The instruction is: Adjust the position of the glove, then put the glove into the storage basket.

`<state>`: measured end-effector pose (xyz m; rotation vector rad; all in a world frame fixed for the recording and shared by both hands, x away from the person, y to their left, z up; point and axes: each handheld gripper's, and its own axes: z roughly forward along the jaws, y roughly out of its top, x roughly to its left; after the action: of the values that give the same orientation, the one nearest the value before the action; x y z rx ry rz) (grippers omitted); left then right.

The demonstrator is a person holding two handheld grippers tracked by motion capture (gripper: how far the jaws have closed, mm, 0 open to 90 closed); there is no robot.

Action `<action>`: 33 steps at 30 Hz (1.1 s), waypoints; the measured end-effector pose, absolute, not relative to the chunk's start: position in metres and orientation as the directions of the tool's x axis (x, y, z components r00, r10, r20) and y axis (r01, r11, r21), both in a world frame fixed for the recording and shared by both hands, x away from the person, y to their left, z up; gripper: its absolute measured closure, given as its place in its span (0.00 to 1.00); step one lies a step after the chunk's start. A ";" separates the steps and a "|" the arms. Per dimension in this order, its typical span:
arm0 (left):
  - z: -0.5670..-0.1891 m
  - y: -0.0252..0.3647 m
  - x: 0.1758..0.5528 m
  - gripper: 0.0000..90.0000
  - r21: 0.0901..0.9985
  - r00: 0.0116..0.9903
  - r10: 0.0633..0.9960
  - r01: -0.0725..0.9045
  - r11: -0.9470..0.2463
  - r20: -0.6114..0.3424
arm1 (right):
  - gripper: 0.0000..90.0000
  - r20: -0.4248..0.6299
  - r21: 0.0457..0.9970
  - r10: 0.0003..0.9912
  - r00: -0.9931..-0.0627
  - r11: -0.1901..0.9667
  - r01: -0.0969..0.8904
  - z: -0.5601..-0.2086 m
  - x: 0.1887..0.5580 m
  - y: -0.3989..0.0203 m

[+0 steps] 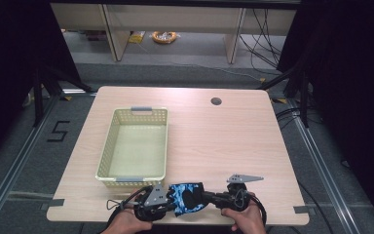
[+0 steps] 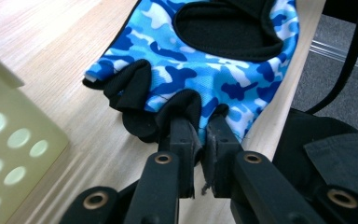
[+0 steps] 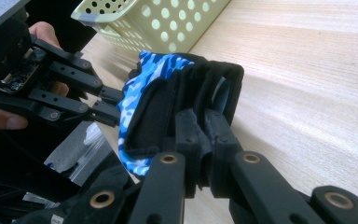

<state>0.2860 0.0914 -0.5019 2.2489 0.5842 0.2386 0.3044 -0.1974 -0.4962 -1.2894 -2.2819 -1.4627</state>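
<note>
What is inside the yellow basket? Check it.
Nothing that I can see: the basket shows a bare floor in the high view. Its near wall hides a thin strip of the floor just behind it.

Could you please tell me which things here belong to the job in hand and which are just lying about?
In the job:
- blue camouflage glove
- left tongs, shut on its finger end
- right tongs, shut on its cuff
- yellow basket, probably its destination

Lying about:
- yellow cable coil on the floor
- table's cable hole
</note>
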 end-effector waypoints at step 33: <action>-0.447 0.107 0.299 0.92 0.845 0.839 0.542 0.320 -0.428 -0.044 | 0.96 0.445 0.759 0.530 -0.721 0.204 0.618 -0.396 0.316 -0.175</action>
<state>0.2994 0.1068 -0.4467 2.0518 0.6317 0.2899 0.3161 -0.1753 -0.3957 -1.1335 -2.3693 -1.5607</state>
